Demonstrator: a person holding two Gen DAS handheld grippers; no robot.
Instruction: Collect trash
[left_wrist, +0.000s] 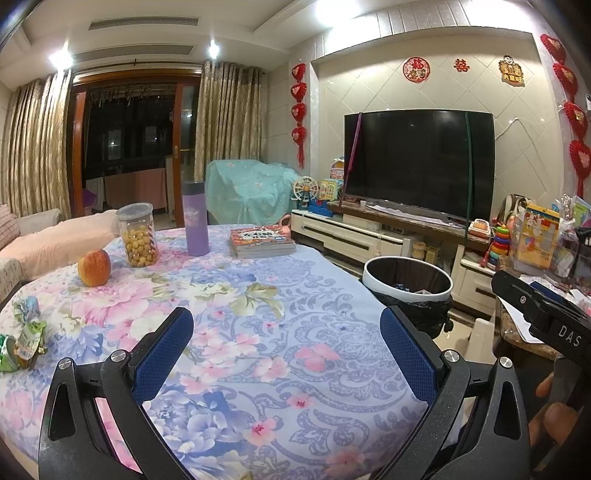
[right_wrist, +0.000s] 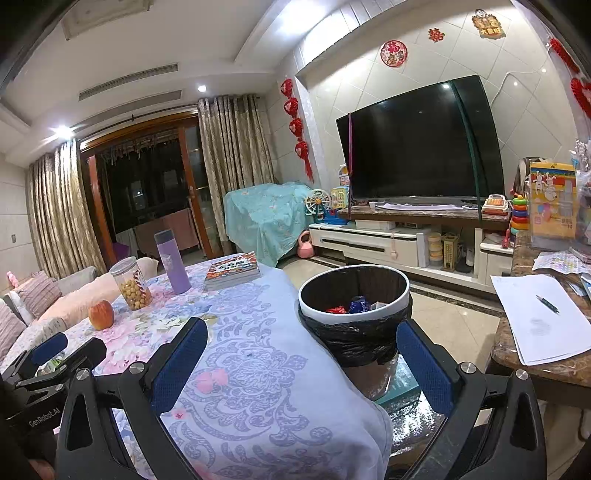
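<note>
Crumpled green wrappers (left_wrist: 26, 341) lie on the floral tablecloth (left_wrist: 258, 332) at the far left. A white-rimmed trash bin (left_wrist: 406, 282) with a black liner stands beside the table's right edge; in the right wrist view the bin (right_wrist: 354, 295) holds a few wrappers. My left gripper (left_wrist: 286, 350) is open and empty above the table's middle. My right gripper (right_wrist: 301, 358) is open and empty, over the table's right edge just before the bin. The left gripper also shows in the right wrist view (right_wrist: 61, 350), near the wrappers.
An apple (left_wrist: 94, 267), a jar of yellow snacks (left_wrist: 137, 236), a purple bottle (left_wrist: 195, 219) and stacked books (left_wrist: 260, 242) stand at the table's far side. A marble side table (right_wrist: 535, 362) with paper and a pen is at the right. A TV stand is behind.
</note>
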